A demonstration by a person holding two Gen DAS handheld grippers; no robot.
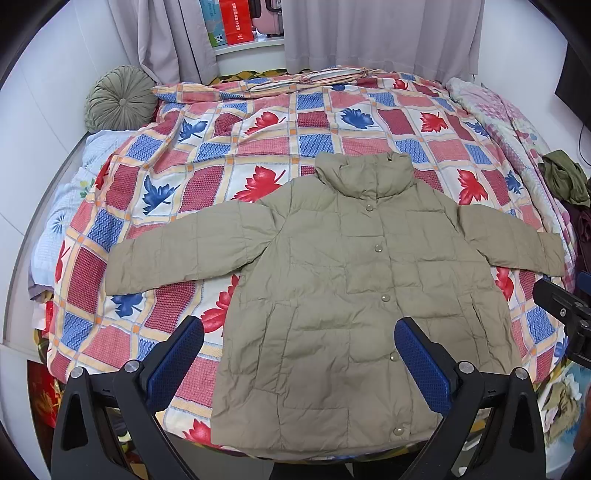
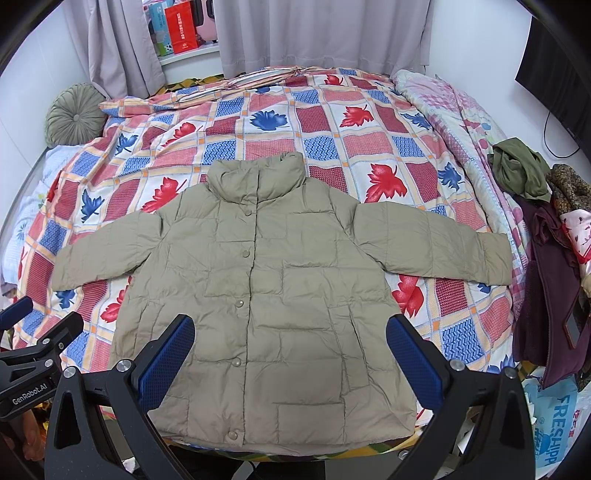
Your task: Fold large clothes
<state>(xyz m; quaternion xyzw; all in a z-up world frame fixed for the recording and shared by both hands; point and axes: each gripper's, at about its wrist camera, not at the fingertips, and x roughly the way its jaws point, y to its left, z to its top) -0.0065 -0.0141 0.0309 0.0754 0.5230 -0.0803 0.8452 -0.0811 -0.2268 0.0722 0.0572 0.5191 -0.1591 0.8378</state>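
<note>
Khaki puffer jacket point(image 1: 343, 280) lies flat, front up, snaps done up, on the leaf-print quilt point(image 1: 229, 147) near the bed's front edge; both sleeves spread out to the sides, collar pointing twd the curtains point(image 1: 369, 33). Left gripper point(image 1: 299, 354) & right gripper point(image 2: 290, 350) both hover over the hem area, jaws wide apart, nothing held. Round green cushion point(image 1: 118, 98) far left; clothes pile point(image 2: 546, 236) at right.

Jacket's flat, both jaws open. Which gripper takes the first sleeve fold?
Probably left: the left gripper sits toward the jacket's left sleeve, while the right gripper is centred over the body. Close call.
</note>
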